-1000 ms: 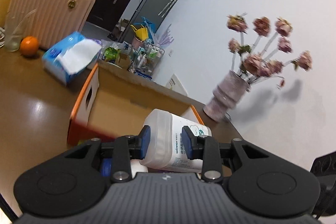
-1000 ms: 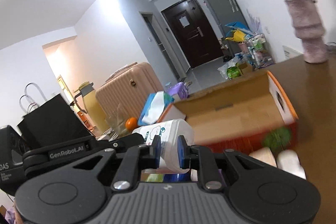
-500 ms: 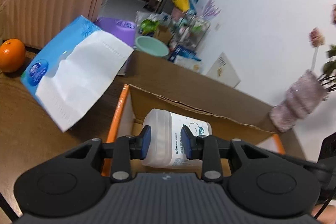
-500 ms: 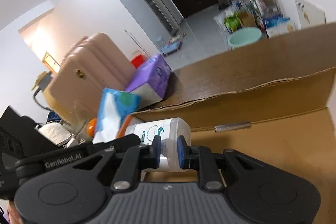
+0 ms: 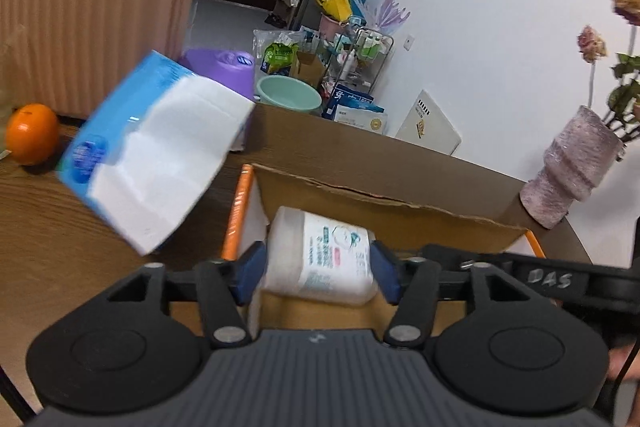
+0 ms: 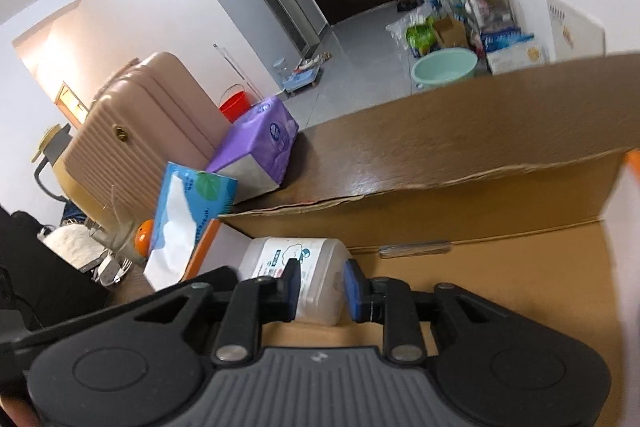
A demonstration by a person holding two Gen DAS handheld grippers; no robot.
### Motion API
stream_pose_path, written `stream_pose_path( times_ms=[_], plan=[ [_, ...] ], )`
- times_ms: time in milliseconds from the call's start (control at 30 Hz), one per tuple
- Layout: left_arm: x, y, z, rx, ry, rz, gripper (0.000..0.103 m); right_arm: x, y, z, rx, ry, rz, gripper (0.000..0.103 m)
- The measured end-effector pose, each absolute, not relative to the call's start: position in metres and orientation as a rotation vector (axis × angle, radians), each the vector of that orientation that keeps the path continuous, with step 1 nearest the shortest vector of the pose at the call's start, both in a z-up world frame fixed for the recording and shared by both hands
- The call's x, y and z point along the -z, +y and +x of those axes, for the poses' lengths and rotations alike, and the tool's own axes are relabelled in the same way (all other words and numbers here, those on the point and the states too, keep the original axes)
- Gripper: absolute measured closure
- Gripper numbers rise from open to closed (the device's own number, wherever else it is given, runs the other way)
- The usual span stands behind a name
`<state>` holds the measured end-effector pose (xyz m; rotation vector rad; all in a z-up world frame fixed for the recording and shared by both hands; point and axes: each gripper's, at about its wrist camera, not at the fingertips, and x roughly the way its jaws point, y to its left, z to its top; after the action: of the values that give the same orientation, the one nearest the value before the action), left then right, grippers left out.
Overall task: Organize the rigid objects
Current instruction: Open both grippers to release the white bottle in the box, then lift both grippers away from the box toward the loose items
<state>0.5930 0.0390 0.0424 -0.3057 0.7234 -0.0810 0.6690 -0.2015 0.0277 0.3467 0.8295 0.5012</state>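
At lower centre of both views, both my left claw (image 5: 318, 273) and right claw (image 6: 319, 285) are opening off the white cylindrical plastic wipes canister (image 5: 320, 259), releasing it on its side inside the brown cardboard box (image 6: 500, 267) for storage.

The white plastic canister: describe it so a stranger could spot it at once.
Find the open cardboard box with orange edges on the brown wooden table. In its left corner lies the white plastic canister, on its side. Unlike the soft blue tissue pack outside the box, it is a rigid cylinder with a printed label.
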Motion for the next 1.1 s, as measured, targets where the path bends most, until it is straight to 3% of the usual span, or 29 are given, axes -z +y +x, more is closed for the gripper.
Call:
stream_pose_path(
  times_ms=[100,267,400,600,667,1100],
  plan=[
    [-0.055,0.044,0.561,0.114,0.714,-0.216,0.029,-0.049,-0.217,0.638,-0.464,0.807,0.248,0.075],
    [-0.073,0.055,0.504,0.100,0.705,-0.141,0.018,-0.083,-0.245,0.581,-0.411,0.757,0.160,0.045],
    [-0.088,0.063,0.461,0.085,0.668,-0.080,0.002,-0.103,-0.261,0.536,-0.356,0.672,0.080,0.029],
    [-0.095,0.067,0.408,0.056,0.644,-0.055,0.000,-0.109,-0.273,0.490,-0.299,0.654,0.066,0.023],
    [-0.093,0.070,0.390,0.035,0.627,-0.027,0.000,-0.107,-0.274,0.470,-0.291,0.615,0.061,0.012],
    [-0.071,0.076,0.261,-0.104,0.421,-0.022,0.000,-0.067,-0.282,0.320,-0.197,0.395,0.038,0.005]
  ],
)
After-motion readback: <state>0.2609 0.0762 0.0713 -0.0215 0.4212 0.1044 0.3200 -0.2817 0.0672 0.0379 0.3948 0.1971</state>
